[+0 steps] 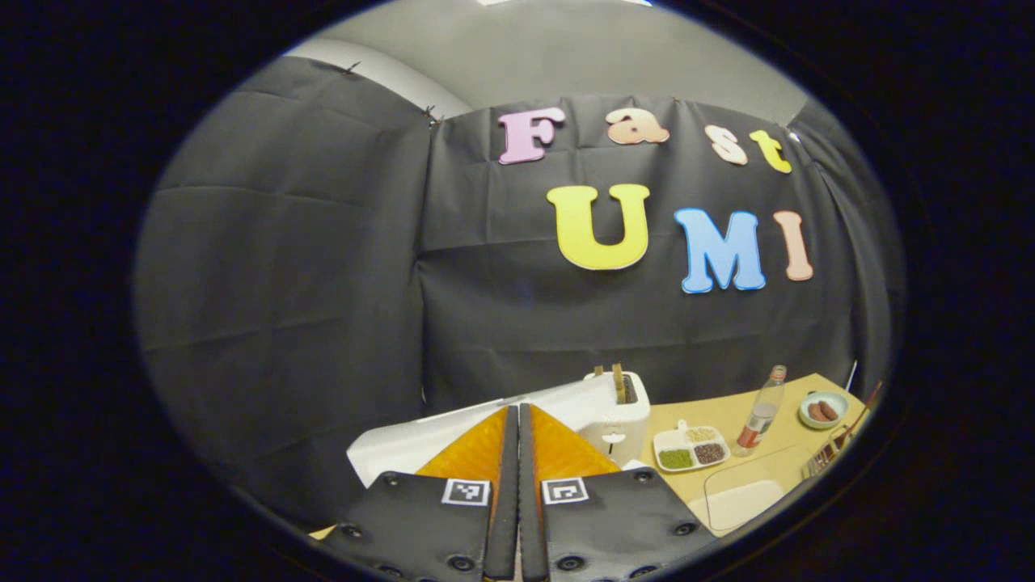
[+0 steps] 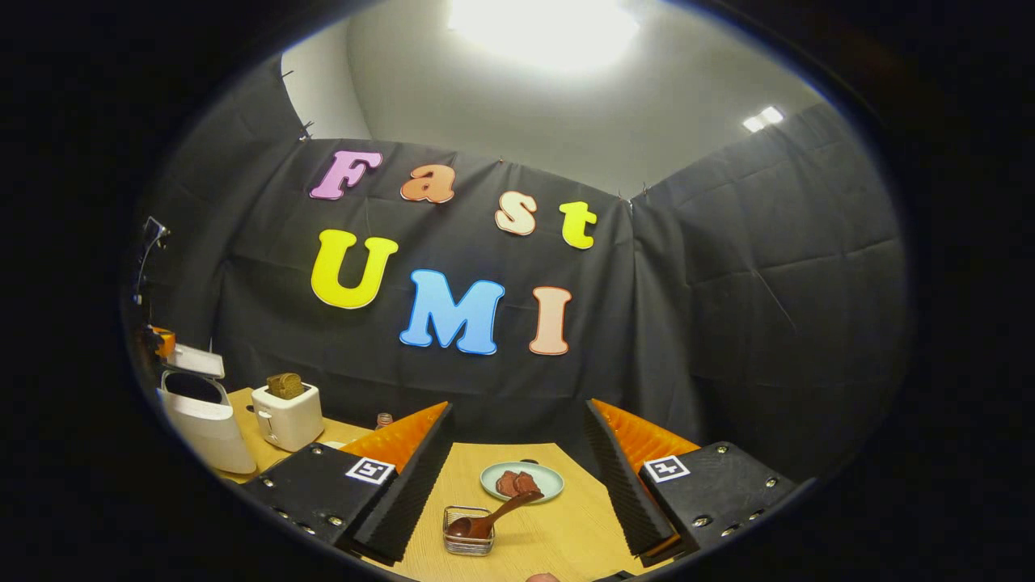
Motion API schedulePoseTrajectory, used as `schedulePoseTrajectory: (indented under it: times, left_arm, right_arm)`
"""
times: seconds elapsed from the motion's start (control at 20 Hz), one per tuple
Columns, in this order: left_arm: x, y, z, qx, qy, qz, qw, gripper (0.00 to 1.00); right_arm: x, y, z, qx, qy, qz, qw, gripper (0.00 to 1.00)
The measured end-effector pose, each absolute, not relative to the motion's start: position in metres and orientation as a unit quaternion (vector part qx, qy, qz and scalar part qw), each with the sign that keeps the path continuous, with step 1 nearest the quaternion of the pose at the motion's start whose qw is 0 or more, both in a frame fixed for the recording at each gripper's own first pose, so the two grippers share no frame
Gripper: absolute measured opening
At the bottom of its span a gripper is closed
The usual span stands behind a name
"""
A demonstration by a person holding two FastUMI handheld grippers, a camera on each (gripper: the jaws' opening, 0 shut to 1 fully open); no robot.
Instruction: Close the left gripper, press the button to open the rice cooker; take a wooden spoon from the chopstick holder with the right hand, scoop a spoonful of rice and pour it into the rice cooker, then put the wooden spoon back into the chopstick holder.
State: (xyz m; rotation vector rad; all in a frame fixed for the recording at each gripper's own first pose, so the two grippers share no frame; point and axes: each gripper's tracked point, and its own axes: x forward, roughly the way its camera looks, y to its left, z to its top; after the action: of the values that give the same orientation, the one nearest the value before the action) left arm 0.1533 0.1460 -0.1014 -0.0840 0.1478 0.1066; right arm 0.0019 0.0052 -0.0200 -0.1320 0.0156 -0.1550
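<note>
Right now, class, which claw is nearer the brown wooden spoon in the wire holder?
Right. The right claw hangs open just before the brown wooden spoon, which lies between its fingers. The left claw is shut over at the white rice cooker, across the table.

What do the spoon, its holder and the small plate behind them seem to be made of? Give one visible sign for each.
Spoon: probably wood, brown and matte, one piece.
Holder: looks like metal wire, thin shiny bars you see through.
Plate: likely glazed ceramic, pale green and smooth, though plastic is possible.

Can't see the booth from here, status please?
Left gripper shut, at the white rice cooker. Right gripper open, empty. Wooden spoon in chopstick holder ahead. Nothing between.
</note>
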Motion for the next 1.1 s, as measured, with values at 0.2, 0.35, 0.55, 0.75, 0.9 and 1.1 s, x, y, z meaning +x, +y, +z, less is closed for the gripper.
schedulePoseTrajectory:
  times: [0.2, 0.35, 0.55, 0.75, 0.9, 1.1]
  left_arm:
    - [0.129, 0.135, -0.053, -0.052, 0.032, 0.038, 0.997, 0.31]
    - [0.108, 0.123, -0.012, -0.051, -0.008, 0.029, 0.998, 0.76]
    - [0.084, 0.112, 0.025, -0.05, -0.043, 0.026, 0.998, 0.96]
    - [0.061, 0.097, 0.043, -0.036, -0.053, 0.019, 0.998, 0.96]
    - [0.048, 0.089, 0.045, -0.024, -0.049, 0.014, 0.998, 0.96]
    - [0.039, 0.091, 0.05, -0.014, -0.05, 0.022, 0.998, 0.96]
  right_arm:
    - [0.007, -0.009, -0.023, -0.049, 0.008, -0.073, 0.996, 0.96]
    - [0.016, -0.015, -0.032, -0.037, 0.019, -0.061, 0.997, 0.96]
    - [0.032, -0.028, -0.044, -0.021, 0.033, -0.057, 0.998, 0.96]
    - [0.053, -0.033, -0.066, 0.0, 0.06, -0.039, 0.997, 0.96]
    - [0.07, -0.04, -0.092, 0.03, 0.092, -0.035, 0.995, 0.96]
    - [0.091, -0.051, -0.129, 0.06, 0.137, -0.036, 0.988, 0.96]
